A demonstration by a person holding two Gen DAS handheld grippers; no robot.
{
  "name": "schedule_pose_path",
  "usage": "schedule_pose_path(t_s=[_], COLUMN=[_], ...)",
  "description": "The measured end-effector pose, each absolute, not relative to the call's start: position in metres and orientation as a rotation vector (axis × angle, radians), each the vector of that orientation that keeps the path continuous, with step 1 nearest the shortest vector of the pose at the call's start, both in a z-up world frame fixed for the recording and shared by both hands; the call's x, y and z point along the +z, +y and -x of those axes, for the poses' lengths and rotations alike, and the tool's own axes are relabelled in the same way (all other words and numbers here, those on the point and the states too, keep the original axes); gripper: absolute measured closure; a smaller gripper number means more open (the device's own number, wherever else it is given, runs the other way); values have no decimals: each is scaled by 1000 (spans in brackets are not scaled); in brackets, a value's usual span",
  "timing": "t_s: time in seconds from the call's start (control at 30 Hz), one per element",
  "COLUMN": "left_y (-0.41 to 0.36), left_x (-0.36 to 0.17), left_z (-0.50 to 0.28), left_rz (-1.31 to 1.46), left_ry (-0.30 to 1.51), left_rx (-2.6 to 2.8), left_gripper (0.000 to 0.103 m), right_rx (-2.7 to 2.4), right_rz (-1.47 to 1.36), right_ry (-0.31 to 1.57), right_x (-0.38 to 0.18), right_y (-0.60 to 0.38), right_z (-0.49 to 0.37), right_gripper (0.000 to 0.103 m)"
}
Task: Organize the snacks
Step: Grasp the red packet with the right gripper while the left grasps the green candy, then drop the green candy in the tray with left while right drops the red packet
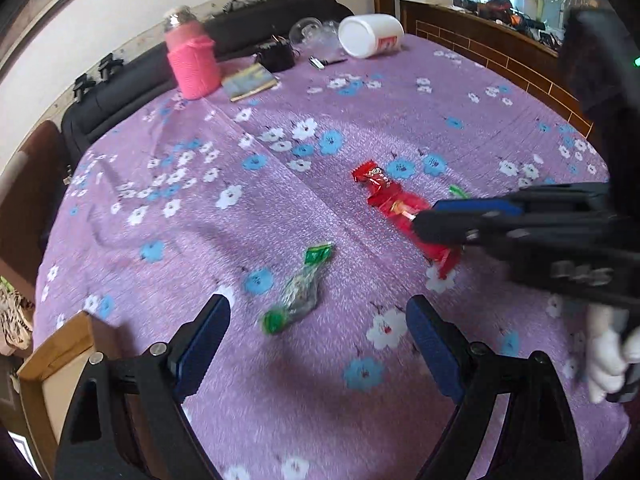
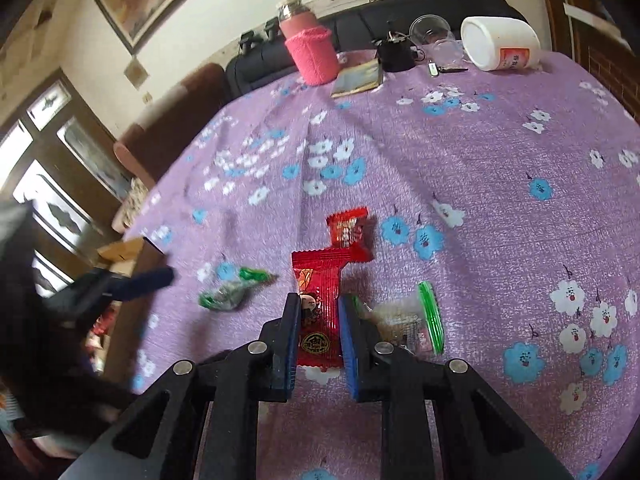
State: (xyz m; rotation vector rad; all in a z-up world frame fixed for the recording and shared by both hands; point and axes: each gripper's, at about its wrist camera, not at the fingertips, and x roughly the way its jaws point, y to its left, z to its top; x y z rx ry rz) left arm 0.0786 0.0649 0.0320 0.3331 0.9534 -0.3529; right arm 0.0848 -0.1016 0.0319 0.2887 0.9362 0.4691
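Note:
A long red snack packet (image 2: pixel 318 312) lies on the purple flowered tablecloth (image 2: pixel 480 184). My right gripper (image 2: pixel 320 304) is shut on its sides, and it shows from the side in the left wrist view (image 1: pixel 424 220) over the same packet (image 1: pixel 400 208). A smaller red packet (image 2: pixel 349 232) lies just beyond it, also visible in the left wrist view (image 1: pixel 374 178). A clear packet with green ends (image 1: pixel 298 292) lies just ahead of my open, empty left gripper (image 1: pixel 318 312); it also shows in the right wrist view (image 2: pixel 230 290). Another clear green-edged packet (image 2: pixel 412 320) lies right of my right gripper.
At the far table edge stand a pink-sleeved jar (image 1: pixel 192 56), a small booklet (image 1: pixel 250 80), a black object (image 1: pixel 276 54), clear plastic cups (image 1: pixel 308 28) and a tipped white tub (image 1: pixel 370 34). A dark sofa (image 1: pixel 120 84) runs behind. A cardboard box (image 1: pixel 60 360) sits at the near left.

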Motion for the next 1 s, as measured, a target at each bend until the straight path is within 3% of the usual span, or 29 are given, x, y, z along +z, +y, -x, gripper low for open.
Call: schedule_pose_path(t_s=[0.07,0.13,0.17,0.2,0.27,0.3,0.33,0.73,1.0], left_y=[64,63,63,62,62,62,62,102,208], left_x=[26,19,13,11,13,13,13,53,108], left_z=[-87,-94,-98,-100,-100,-99,-98,-51,24], left_rz=[-321,-311,-302,-292,-267,-263,-257,-43,107], left_ry=[971,995,1023,1036,1033,1036,1037,967,847], left_rx=[-364,-372,-380,-387,-400,-405,-403,-388,-239], left_gripper=[20,33,49,59,70,81,84,84,84], right_rx=[491,503,509,511,509,509,509,543,651], right_rz=[-303,-310,-313,-315,-319,-322,-325,-366,-316], right_ry=[932,925,922,920,915,914,914,901,890], right_x=[35,38,39,40,41,41,41,40,62], right_y=[-102,-101,-100,-100,-100,-101,-101,-98,-45], right_z=[-83,-81,-81,-81,-80,-79,-79,-76,-41], right_gripper=[83,83,83,83,83,83,83,83,83])
